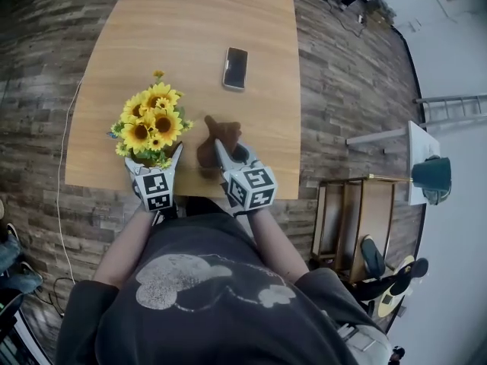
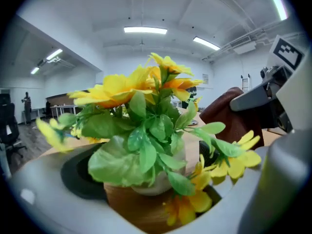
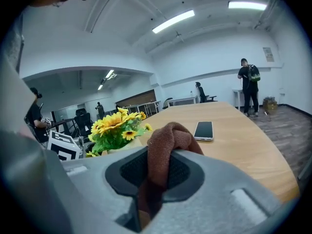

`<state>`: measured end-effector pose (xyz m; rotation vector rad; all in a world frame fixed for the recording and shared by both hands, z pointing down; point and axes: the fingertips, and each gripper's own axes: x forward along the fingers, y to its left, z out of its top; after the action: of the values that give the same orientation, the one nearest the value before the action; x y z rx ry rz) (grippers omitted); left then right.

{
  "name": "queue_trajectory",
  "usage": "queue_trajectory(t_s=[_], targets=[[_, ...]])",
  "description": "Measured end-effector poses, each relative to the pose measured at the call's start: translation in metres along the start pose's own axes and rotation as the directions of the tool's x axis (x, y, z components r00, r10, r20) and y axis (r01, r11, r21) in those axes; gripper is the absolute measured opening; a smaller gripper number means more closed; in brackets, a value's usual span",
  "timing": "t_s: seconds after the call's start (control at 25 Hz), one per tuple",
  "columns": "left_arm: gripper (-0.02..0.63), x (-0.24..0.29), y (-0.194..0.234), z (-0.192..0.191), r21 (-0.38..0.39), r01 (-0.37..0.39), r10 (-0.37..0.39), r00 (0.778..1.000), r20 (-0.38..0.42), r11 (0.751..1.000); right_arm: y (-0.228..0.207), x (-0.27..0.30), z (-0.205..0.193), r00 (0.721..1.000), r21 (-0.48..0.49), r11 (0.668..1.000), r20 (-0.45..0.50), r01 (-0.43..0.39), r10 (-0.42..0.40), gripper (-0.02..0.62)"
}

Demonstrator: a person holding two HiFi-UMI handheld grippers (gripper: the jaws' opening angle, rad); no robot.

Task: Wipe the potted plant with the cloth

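A light wooden tabletop [image 1: 190,21] stands on a dark plank floor [image 1: 335,67] in a white-walled open office with strip ceiling lights [image 3: 173,21]. The person holds both tools at the tabletop's near edge.

The left tool [image 1: 156,155] has its jaws spread wide. Between them stands the potted plant [image 1: 152,124], with yellow sunflower heads and green leaves in a small pale pot. In the left gripper view the pot sits on the tabletop in the gap, and leaves and petals spill over both jaws. A little space shows between the pot and the black pad on the left jaw; whether the other pad touches the pot cannot be told.

The right tool [image 1: 229,152] is just to the right of the left tool. Its jaws are closed on a reddish-brown woven cloth [image 1: 217,135]. The cloth is pinched between the two dark pads, and a bunched fold rises above and beyond the jaw tips. It hangs just beside the plant's right-hand flowers; contact between them cannot be made out.

Ahead of the right tool, well apart from it, a black flat smartphone [image 1: 235,68] lies face up on the tabletop. Far beyond the right tool, past the end of the tabletop, a person in dark clothes [image 3: 249,84] stands by the wall
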<state>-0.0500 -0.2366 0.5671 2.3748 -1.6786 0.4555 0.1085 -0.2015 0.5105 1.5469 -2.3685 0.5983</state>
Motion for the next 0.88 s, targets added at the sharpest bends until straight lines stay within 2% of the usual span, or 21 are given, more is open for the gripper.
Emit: queue_trajectory(t_s=[0.12,0.16,0.2,0.24,0.44,0.64,0.76,0.88], targets=[[0.604,0.005,0.002,-0.002,0.03,-0.008,0.008,1.0,-0.007,1.0,-0.008,0.025,-0.005,0.998,0.001,0.999,-0.053,-0.044,0.044,0.055],[0.57,0.005,0.003,-0.004,0.026,-0.012,0.013,1.0,-0.021,1.0,-0.008,0.034,-0.006,0.995,-0.011,0.998,-0.07,-0.065,0.064,0.055],[0.495,0.004,0.004,-0.005,0.018,-0.018,0.018,0.999,-0.033,1.0,-0.008,0.042,-0.007,0.993,-0.026,0.996,-0.085,-0.09,0.088,0.055],[0.482,0.004,0.005,-0.005,0.012,-0.023,0.024,0.999,-0.039,1.0,-0.007,0.05,-0.007,0.989,-0.04,0.992,-0.097,-0.118,0.114,0.055],[0.479,0.005,0.006,-0.003,0.016,-0.017,0.017,0.999,-0.037,1.0,0.005,0.088,0.001,0.965,-0.097,0.965,-0.124,-0.245,0.233,0.055],[0.477,0.003,0.006,-0.004,0.014,-0.004,0.005,0.999,-0.043,1.0,0.02,0.121,0.001,0.936,-0.147,0.93,-0.158,-0.337,0.315,0.055],[0.476,0.003,0.005,-0.003,0.015,0.012,-0.011,0.999,-0.046,1.0,0.031,0.136,-0.001,0.912,-0.144,0.907,-0.183,-0.396,0.368,0.055],[0.476,0.003,0.007,-0.003,0.022,0.029,-0.028,0.998,-0.054,0.999,0.047,0.144,-0.002,0.877,-0.156,0.869,-0.192,-0.47,0.44,0.055]])
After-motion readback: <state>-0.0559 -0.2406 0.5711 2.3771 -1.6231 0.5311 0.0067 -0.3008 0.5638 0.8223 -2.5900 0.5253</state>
